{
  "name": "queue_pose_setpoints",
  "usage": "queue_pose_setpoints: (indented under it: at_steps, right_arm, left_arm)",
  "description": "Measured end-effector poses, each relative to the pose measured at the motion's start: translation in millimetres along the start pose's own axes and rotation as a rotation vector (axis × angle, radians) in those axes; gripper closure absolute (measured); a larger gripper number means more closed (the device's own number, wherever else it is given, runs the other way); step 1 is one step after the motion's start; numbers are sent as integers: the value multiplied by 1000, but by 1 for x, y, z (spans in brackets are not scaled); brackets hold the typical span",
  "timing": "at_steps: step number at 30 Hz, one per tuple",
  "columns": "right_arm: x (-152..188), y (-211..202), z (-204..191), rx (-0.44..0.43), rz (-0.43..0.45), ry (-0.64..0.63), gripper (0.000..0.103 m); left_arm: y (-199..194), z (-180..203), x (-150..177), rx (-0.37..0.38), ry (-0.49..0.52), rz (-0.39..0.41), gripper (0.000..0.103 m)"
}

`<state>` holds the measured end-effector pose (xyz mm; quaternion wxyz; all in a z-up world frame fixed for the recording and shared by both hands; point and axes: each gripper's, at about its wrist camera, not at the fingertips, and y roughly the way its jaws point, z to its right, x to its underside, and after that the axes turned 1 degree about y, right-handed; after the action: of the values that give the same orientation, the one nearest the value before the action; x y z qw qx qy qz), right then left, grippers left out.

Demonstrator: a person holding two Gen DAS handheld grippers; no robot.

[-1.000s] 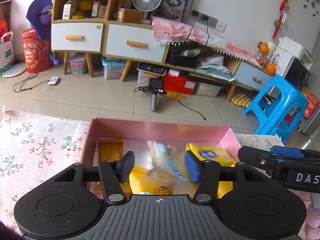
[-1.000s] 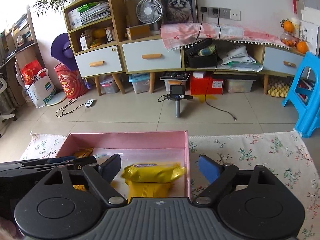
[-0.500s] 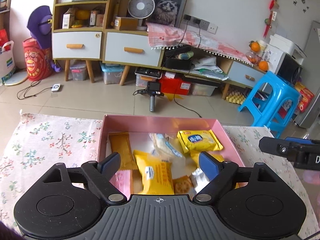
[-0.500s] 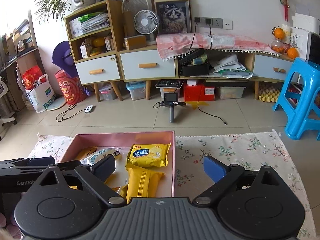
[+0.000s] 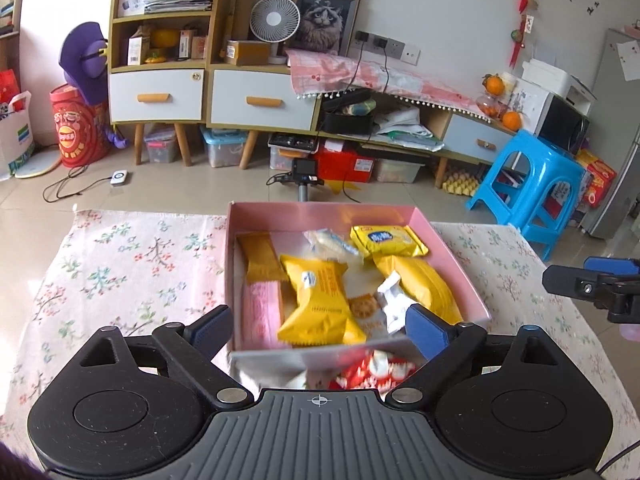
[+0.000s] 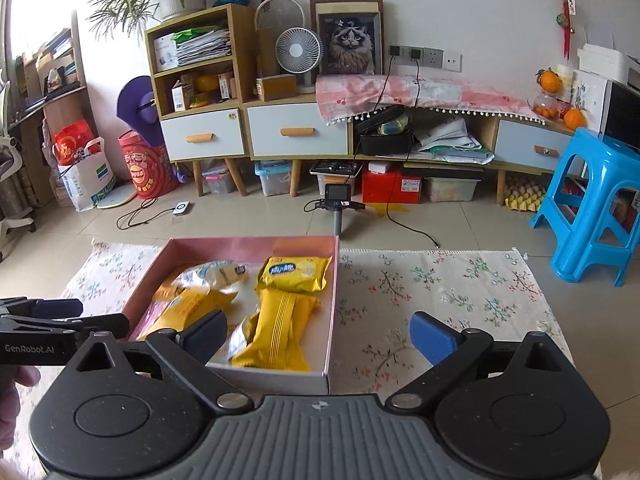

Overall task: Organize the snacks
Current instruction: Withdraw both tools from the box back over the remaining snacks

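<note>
A pink box on the flowered cloth holds several snack packets: a yellow packet, a blue-labelled yellow one, a clear-wrapped pastry and a pink packet. A red-and-white packet lies outside, against the box's near wall. My left gripper hovers over the near edge, jaws opening, nothing pressed between them. My right gripper hangs over the pink box's near right corner, jaws opening and empty; a long yellow packet lies below it.
The flowered cloth spreads left and right of the box. Beyond the table stand a camera on a stick, a blue stool and low cabinets. A hand shows at the lower left.
Both grippers have drawn back and up from the box and spread their jaws wider. The packets that were between the jaws a second ago now lie in the box.
</note>
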<state>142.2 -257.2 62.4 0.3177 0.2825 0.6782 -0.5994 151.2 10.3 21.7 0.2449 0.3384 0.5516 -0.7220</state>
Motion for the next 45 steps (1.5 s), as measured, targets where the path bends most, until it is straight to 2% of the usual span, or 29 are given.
queue_pose_setpoints:
  at_steps: [17, 23, 30, 37, 45]
  right_arm:
    - [42, -36, -33, -55, 30, -94, 10]
    - [62, -44, -38, -82, 70, -87, 9]
    - [86, -38, -46, -80, 46, -127, 9]
    - [101, -33, -56, -70, 14, -193, 9]
    - [104, -35, -63, -70, 17, -211, 9]
  left_arm:
    - [-46, -5, 42, -27, 72, 19, 5]
    - [-54, -13, 60, -2, 61, 31, 5]
    - [-60, -22, 78, 15, 80, 19, 4]
    - [-57, -28, 93, 43, 86, -16, 4]
    - [-45, -20, 113, 113, 197, -92, 5]
